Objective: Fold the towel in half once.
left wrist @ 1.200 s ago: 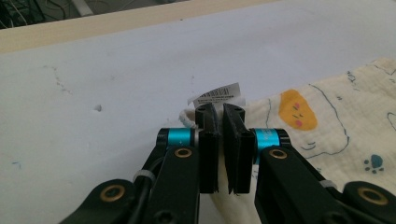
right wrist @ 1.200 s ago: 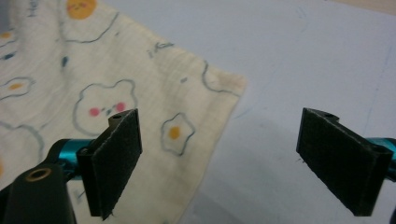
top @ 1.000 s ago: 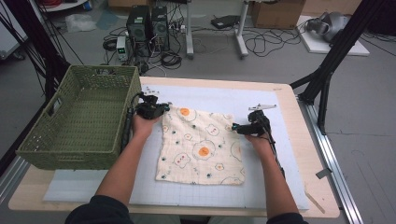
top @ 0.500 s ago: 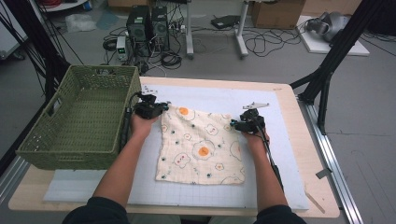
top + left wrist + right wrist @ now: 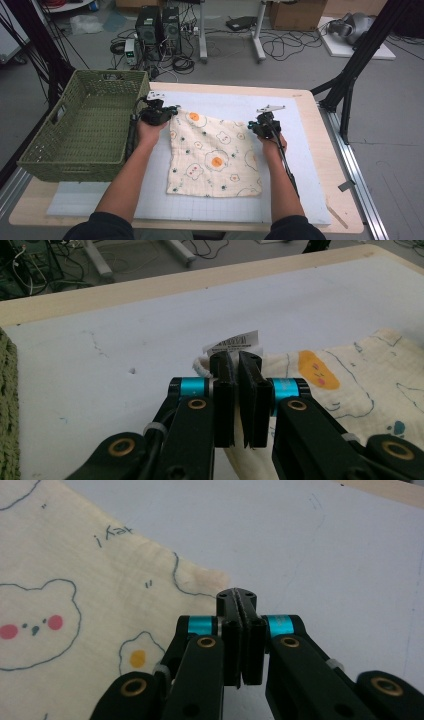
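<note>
While a grey cabled floor surrounds the wooden table (image 5: 320,150), the printed cloth (image 5: 215,155) lies flat on its white mat (image 5: 235,102) beside a green basket (image 5: 85,130); the left gripper (image 5: 172,111) pinches the cloth's far-left corner, and the right gripper (image 5: 251,126), jaws just closed, pinches its far-right corner.

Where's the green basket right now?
In the high view the green basket sits at the table's left edge, just left of the left gripper and the cloth.

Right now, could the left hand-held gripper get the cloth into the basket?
Probably yes: the left hand-held gripper is shut on the cloth corner, the basket sits open right beside it, and nothing stands between them.
</note>
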`<action>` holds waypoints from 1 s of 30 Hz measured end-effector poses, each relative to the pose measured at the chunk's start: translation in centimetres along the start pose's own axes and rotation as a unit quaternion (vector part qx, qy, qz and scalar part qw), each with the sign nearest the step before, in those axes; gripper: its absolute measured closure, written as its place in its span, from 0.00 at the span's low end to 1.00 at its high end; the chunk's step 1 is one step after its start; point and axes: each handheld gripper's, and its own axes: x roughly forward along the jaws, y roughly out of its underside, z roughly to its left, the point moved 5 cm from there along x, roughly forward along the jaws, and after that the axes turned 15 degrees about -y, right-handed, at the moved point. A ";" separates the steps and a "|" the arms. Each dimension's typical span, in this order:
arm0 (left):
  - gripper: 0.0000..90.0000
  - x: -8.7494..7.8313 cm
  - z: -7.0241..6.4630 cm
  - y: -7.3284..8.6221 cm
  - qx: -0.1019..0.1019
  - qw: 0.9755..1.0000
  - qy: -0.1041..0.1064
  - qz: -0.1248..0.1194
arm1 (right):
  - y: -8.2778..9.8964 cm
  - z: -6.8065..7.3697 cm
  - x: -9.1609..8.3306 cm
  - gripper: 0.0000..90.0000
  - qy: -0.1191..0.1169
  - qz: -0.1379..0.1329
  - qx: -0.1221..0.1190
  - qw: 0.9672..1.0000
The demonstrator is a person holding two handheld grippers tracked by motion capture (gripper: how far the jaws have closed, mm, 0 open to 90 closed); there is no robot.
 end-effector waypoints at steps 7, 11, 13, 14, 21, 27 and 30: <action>0.94 0.1 0.0 0.1 -0.002 1.000 0.001 0.001 | -0.2 -0.4 0.5 0.61 -0.009 -0.025 0.035 0.999; 0.94 -0.1 0.1 0.0 0.003 1.000 0.000 0.002 | -0.3 0.9 2.7 0.53 -0.012 0.012 0.011 1.000; 0.94 -0.1 0.1 0.0 0.004 1.000 0.001 0.003 | -0.4 1.3 3.1 0.69 -0.011 0.019 -0.002 1.000; 0.94 -0.1 0.0 0.1 0.004 1.000 0.003 0.003 | -0.4 1.4 3.1 0.75 -0.021 0.019 -0.001 1.000; 0.94 -0.2 0.0 -0.2 -0.003 1.000 0.006 -0.007 | -1.0 1.2 2.3 0.97 -0.030 0.003 0.002 1.000; 0.94 -0.7 0.1 -0.9 -0.024 0.999 0.006 -0.033 | -1.9 0.7 0.9 0.97 -0.018 -0.033 -0.016 0.999; 0.94 -1.0 0.0 -1.2 -0.025 0.999 0.007 -0.044 | -2.2 0.7 0.4 0.97 -0.014 -0.040 -0.021 0.999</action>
